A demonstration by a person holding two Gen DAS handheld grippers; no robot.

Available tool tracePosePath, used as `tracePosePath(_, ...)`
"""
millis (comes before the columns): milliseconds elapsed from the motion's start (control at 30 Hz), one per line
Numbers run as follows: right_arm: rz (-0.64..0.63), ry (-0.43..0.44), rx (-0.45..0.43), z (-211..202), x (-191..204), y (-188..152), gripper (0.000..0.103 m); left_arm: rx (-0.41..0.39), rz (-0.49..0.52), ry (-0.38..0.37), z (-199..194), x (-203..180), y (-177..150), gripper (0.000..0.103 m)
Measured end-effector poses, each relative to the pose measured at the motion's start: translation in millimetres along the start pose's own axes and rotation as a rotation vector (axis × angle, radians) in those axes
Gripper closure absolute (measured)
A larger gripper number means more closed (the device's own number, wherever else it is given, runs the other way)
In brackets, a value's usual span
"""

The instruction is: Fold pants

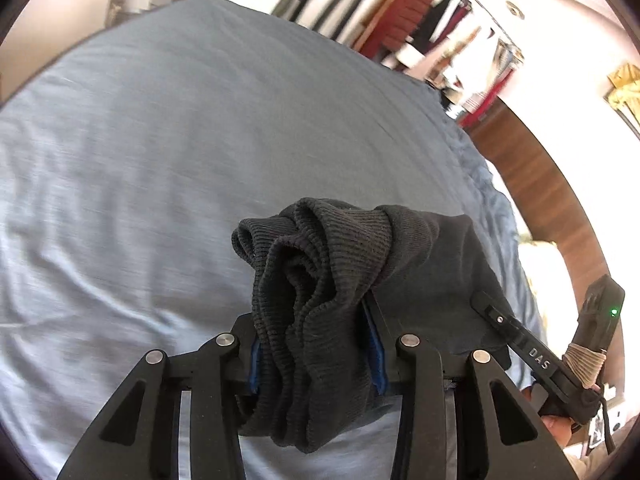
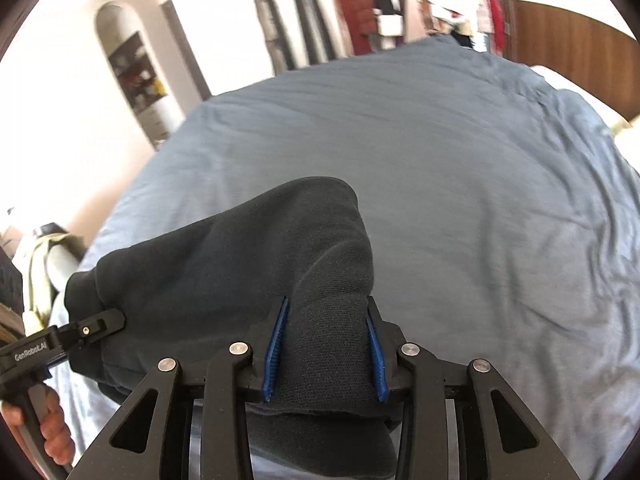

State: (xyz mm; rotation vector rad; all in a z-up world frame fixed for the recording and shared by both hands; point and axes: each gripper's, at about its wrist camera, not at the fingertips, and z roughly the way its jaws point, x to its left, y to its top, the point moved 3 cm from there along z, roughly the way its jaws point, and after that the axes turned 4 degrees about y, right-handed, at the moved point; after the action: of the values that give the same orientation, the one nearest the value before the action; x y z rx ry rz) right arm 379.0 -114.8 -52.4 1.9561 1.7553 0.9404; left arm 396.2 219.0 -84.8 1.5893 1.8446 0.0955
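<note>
Left gripper (image 1: 316, 344) clamped on bunched ribbed end of dark pants (image 1: 320, 280), blue pads pressed on either side. Right gripper (image 2: 324, 344) clamped on another fold of same pants (image 2: 248, 264), cloth bulging ahead of fingertips. Garment strung between both claws, apparently lifted off blue bedsheet (image 1: 160, 140) beyond. Hanging clothes (image 1: 420, 20) far ahead, blurred.
</note>
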Motion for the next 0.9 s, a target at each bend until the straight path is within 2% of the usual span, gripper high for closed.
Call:
tracePosePath(133, -0.032, 0.071, -0.007, 19.5, 51.1, -3.1, 0.067, -0.011, -0.002, 0.065, -12.5, 42.6, 14.0, 0.064)
tracePosePath(333, -0.069, 0.115, 0.007, 61.1, 103.5, -9.7, 0.067, 0.015, 0.01, 0.128, -5.3, 96.0, 34.0, 0.064)
tracePosePath(433, -0.093, 0.107, 0.02, 83.2, 119.7, -18.7, 0.067, 0.041, 0.027, 0.143, 6.6, 117.8, 37.4, 0.064)
tracePosePath(667, -0.113, 0.091, 0.08, 118.5, 131.1, -42.2, 0.067, 0.123, 0.056, 0.166, 36.4, 140.5, 24.8, 0.062)
tracePosePath(767, -0.127, 0.079, 0.088, 122.4, 131.2, -48.9, 0.065, 0.139, 0.064, 0.188, 41.9, 145.2, 19.1, 0.056)
tracePosePath(900, -0.154, 0.044, 0.105, 123.0, 131.9, -53.4, 0.057, 0.139, 0.103, 0.277, 37.8, 144.5, 17.9, 0.036)
